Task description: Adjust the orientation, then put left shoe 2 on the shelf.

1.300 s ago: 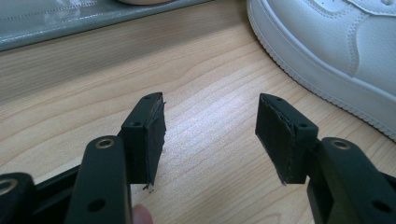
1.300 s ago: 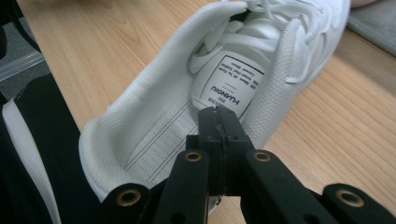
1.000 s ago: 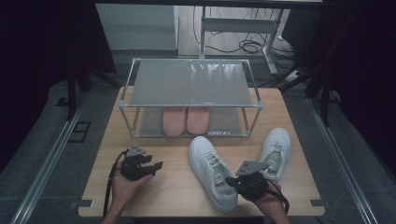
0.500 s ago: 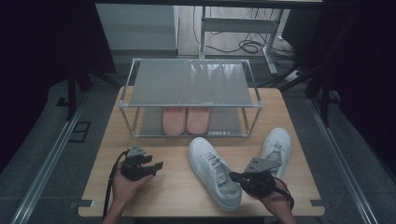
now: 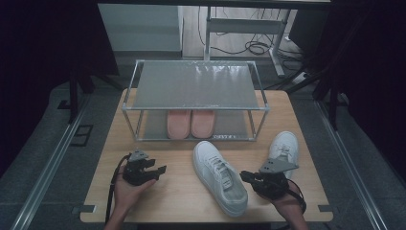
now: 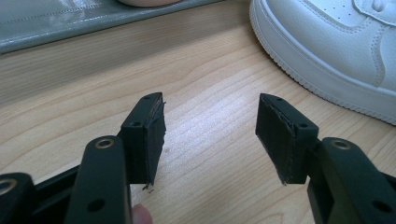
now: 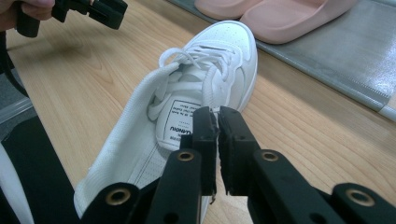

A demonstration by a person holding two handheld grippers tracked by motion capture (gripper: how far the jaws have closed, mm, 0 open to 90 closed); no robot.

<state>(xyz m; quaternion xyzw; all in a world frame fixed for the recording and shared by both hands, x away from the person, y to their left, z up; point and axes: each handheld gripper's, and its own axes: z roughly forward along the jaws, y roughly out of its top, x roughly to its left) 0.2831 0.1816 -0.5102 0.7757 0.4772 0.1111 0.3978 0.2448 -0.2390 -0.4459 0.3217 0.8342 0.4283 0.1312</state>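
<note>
right gripper [image 7: 217,122]: jaws barely parted, just opening, nothing between | sneaker [image 7: 196,88] at 12 o'clock, heel cut off | left gripper [image 6: 210,135]: spread, empty

Black two-jaw grippers, screw holes, grey three-cornered top plates, trailing cables.

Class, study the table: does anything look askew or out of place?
Yes. The two white sneakers lie apart and unaligned: one angled diagonally mid-table, the other off near the right edge. The pink slippers sit neatly paired on the rack's lower shelf.
</note>
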